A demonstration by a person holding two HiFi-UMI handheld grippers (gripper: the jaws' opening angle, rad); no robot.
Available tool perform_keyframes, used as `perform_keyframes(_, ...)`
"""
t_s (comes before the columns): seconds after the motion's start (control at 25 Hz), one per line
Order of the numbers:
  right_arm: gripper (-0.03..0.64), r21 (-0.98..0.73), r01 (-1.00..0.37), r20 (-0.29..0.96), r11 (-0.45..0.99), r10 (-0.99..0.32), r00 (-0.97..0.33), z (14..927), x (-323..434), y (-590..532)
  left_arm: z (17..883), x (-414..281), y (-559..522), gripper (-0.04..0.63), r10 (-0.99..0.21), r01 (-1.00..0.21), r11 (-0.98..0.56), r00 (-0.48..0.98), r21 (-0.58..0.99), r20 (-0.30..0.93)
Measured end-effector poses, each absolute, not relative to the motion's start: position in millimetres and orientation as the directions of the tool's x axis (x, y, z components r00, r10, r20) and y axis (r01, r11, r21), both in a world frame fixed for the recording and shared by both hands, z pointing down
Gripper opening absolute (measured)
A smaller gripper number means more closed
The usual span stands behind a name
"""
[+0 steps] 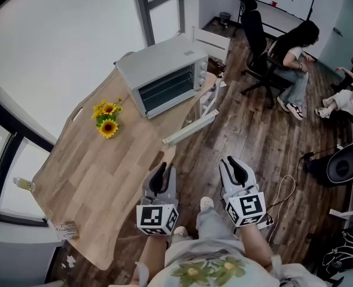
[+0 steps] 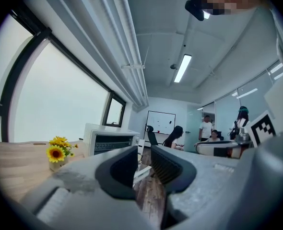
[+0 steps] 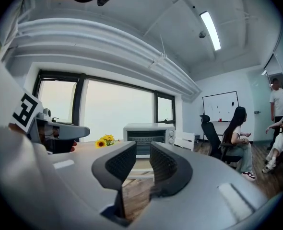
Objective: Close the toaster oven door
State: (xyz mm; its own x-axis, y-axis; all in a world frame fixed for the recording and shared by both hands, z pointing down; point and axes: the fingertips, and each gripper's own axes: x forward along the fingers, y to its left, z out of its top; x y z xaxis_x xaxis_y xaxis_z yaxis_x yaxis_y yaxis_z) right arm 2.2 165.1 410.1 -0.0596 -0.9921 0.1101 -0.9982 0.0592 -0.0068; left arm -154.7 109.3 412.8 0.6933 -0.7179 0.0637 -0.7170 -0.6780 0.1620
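Observation:
A silver toaster oven stands at the far end of the wooden table. Its glass door hangs open, and the white handle bar sticks out past the table's edge over the floor. Both grippers are held low by my body, well short of the oven. The left gripper and the right gripper each show a narrow gap between the jaws with nothing in it. The oven shows ahead of the left gripper. It also lies straight beyond the right gripper, as the oven.
A small pot of sunflowers stands on the table left of the oven. A white chair is behind it. A person sits on an office chair across the wood floor. A black fan and cables lie at the right.

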Motion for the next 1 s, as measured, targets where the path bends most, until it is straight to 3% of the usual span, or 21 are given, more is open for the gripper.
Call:
perform_keyframes(0.28, 0.149, -0.031, -0.996, 0.143, 0.081, -0.986, -0.085, 418, 35, 131, 419, -121, 86, 0.253, -0.710, -0.713, -0.683, 0.699, 0.158, 0.085)
perform_keyframes(1.0, 0.160, -0.023, -0.975, 0.228, 0.222, -0.948, -0.221, 457, 111, 46, 476, -97, 19, 0.276, -0.835, -0.864, -0.493, 0.503, 0.105, 0.222)
